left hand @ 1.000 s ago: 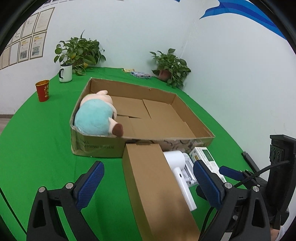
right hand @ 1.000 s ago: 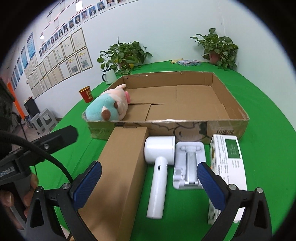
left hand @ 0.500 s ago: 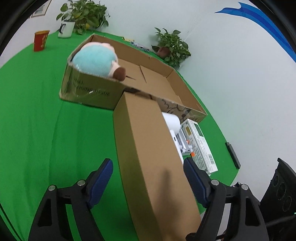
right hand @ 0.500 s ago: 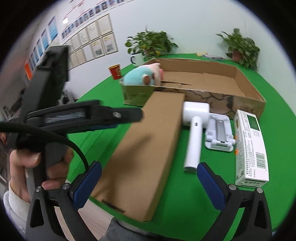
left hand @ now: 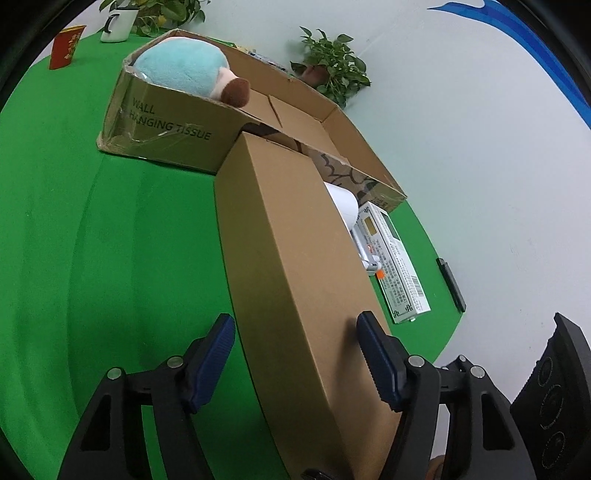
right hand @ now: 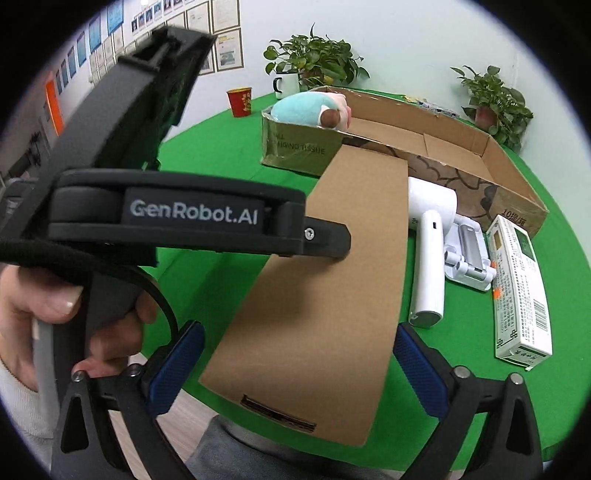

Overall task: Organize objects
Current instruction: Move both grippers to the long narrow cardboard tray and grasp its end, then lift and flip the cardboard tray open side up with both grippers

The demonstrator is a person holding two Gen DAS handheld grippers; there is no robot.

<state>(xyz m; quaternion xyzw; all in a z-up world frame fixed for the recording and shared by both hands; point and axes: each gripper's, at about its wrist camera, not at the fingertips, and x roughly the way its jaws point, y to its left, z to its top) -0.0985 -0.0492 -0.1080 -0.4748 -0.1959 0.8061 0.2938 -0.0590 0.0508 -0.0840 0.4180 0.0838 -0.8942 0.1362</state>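
A long plain cardboard box (left hand: pixel 291 266) lies on the green table, its far end against the big open carton (left hand: pixel 166 125). My left gripper (left hand: pixel 297 363) is open and straddles the long box's near end, one pad on each side, a small gap on the left. It shows from the side in the right wrist view (right hand: pixel 325 240). My right gripper (right hand: pixel 299 373) is open and empty, above the long box's near end (right hand: pixel 321 295). A blue and pink plush pig (left hand: pixel 184 74) lies in the carton's left corner.
Right of the long box lie a white hair dryer (right hand: pixel 430 254), a white stand (right hand: pixel 467 254) and a white and green carton (right hand: pixel 517 288). A red cup (left hand: pixel 66 46), a mug (left hand: pixel 116 24) and potted plants (left hand: pixel 332 70) stand at the back. A black bar (left hand: pixel 450 284) lies at the table's right edge.
My left gripper has dropped low and forward over the long box's near end, and its jaws have narrowed around it. My right gripper has pulled back and up; the left gripper now fills its left side.
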